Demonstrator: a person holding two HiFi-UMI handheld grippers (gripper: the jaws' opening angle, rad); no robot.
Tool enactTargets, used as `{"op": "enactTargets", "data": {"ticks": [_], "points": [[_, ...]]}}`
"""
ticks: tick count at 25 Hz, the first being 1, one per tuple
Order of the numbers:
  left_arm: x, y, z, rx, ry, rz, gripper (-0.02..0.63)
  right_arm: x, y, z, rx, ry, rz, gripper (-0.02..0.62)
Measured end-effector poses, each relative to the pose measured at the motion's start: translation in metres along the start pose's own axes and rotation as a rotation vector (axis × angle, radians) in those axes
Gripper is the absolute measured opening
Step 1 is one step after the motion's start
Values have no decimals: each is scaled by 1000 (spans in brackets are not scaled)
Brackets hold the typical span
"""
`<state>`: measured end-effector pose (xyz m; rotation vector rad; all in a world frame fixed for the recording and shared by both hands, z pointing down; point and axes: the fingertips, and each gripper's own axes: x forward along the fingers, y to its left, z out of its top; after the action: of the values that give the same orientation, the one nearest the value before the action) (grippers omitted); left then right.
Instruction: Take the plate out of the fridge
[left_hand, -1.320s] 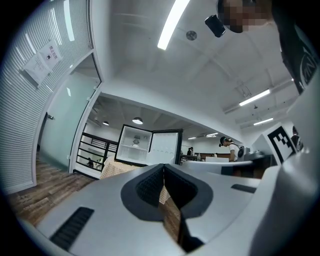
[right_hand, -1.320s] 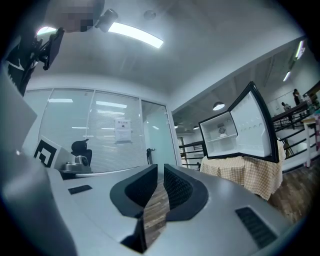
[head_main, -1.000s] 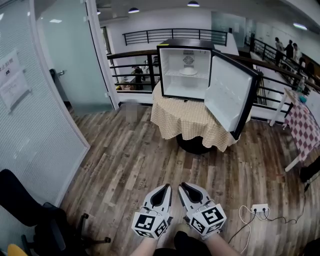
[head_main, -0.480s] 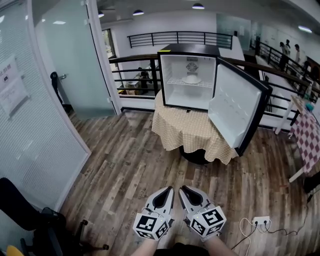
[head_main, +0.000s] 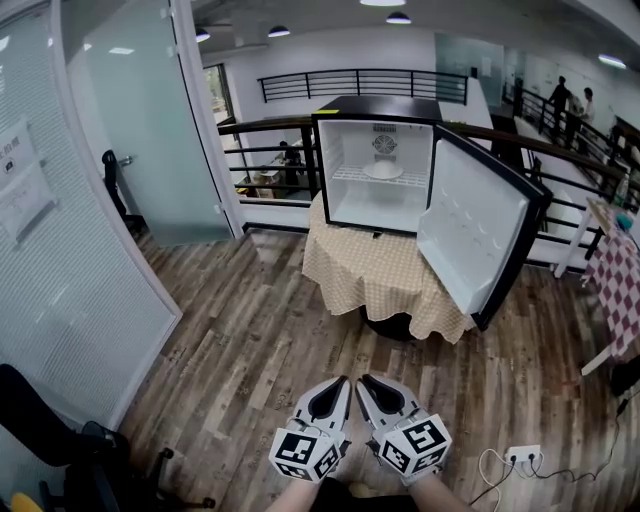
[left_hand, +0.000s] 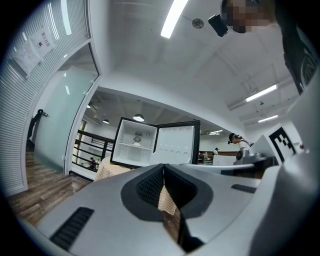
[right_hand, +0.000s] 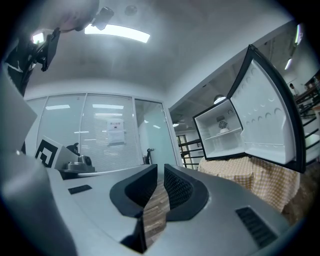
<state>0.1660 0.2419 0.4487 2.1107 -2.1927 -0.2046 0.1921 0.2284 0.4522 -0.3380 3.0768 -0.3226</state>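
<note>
Inside the open fridge (head_main: 346, 206), plate (head_main: 383, 171) on upper shelf (head_main: 348, 177)

One fridge (head_main: 347, 195), one plate (head_main: 383, 171), one cloth-covered table (head_main: 375, 268), and two hand-held grippers, left (head_main: 340, 383) and right (head_main: 365, 381).

I'm standing in an office: frosted glass partitions (head_main: 70, 300), a swivel chair (head_main: 40, 420) and a mezzanine railing (head_main: 365, 80) are surrounding me.

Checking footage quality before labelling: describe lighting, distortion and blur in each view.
Head view: even light, sharp, fisheye bows the glass wall; plate inside fridge clear. Left gripper view: strip light glares, corners black. Right gripper view: dimmer, hazy, ceiling lamp blown out.
</note>
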Motion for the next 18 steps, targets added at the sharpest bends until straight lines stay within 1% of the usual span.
{"op": "enactTargets", "data": {"ticks": [4, 10, 14, 18], "points": [[8, 4, -3, -2, 8, 0, 9, 7, -3, -2, -1, 6, 8, 58], [27, 15, -9, -13, 22, -10, 9, 21, -19, -6, 6, 19, -5, 58], [52, 31, -7, -14, 24, -40, 9, 42, -37, 0, 2, 12, -32, 58], [78, 56, 0, -20, 18, -55, 9, 72, -52, 7, -6, 12, -45, 58]]}}
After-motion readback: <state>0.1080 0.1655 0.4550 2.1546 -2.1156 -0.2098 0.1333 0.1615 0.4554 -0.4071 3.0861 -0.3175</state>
